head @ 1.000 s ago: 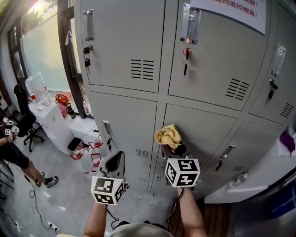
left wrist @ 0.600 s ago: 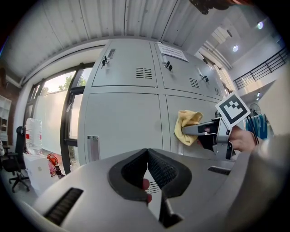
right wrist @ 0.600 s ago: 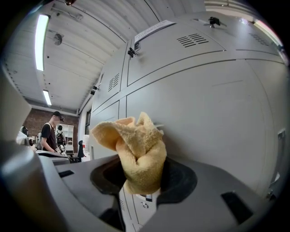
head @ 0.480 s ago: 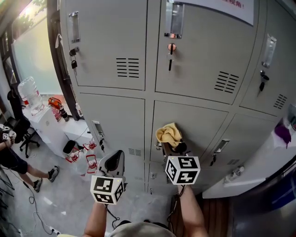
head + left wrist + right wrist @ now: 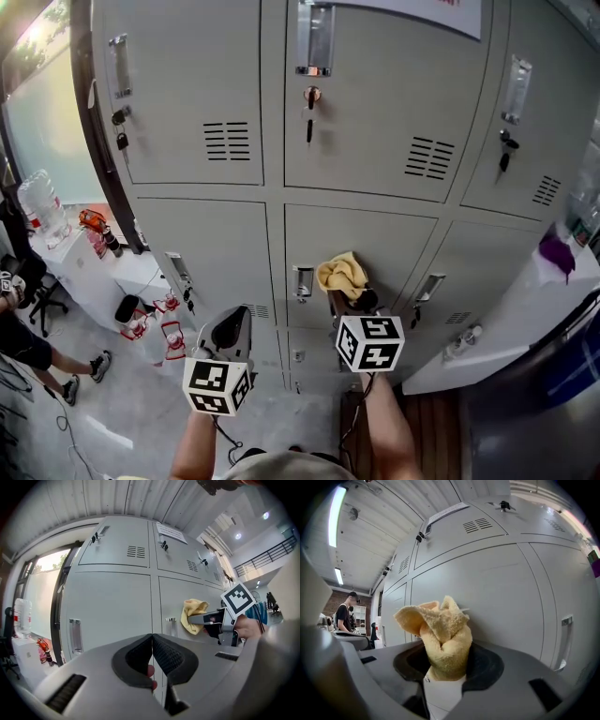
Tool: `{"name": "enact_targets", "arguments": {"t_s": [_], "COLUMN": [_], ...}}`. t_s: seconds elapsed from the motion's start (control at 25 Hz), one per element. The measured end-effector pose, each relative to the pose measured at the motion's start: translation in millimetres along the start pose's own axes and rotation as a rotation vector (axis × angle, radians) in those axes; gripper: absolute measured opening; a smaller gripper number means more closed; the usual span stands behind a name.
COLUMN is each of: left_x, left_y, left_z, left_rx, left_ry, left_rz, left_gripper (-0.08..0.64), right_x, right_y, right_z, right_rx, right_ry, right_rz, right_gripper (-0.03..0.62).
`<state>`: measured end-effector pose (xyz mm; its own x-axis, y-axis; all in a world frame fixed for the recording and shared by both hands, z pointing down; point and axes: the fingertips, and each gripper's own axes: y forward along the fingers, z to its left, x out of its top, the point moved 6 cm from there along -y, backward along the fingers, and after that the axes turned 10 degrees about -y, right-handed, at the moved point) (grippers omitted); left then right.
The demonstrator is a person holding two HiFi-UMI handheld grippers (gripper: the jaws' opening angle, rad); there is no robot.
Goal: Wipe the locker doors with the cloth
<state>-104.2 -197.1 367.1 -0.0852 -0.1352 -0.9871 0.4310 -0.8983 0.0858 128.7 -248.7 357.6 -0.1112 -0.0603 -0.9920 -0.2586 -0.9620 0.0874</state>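
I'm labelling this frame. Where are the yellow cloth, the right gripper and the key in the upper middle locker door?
yellow cloth [image 5: 342, 274], head view, its bunched top fold.
right gripper [image 5: 445, 654], right gripper view, between its jaws, shut on the cloth.
key [image 5: 311, 96], head view, its head at the lock.

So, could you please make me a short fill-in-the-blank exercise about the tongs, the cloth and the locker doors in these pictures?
1. The cloth clamped in the right tongs is ___ in colour.
2. The left tongs are shut and hold ___.
3. The locker doors are all ___ in colour.

Missing words: yellow; nothing; grey.
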Motion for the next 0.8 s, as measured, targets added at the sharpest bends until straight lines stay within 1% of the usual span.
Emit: {"name": "enact_targets", "arguments": {"t_s": [0.12, 0.56, 0.8], "left_x": [-1, -9, -11], "left_y": [4, 22, 31], "left_z": [-6, -27, -39], "left_rx": [-0.024, -0.109, -0.149], "left_ry": [-0.001, -0.002, -0.003], "left_rz": [0.003, 0.026, 0.034], "left_gripper": [0.023, 0.023, 0.023], "right_x": [-3, -24, -32], "right_y": [-3, -21, -31], "right_z": [-6, -46, -66], "right_rx": [-0.020, -0.140, -0.191], "right_ry": [-0.008, 0.009, 0.009], "right_rz": [0.011, 0.068, 0.090], "right_gripper": [0.183, 0.183, 0.183]}}
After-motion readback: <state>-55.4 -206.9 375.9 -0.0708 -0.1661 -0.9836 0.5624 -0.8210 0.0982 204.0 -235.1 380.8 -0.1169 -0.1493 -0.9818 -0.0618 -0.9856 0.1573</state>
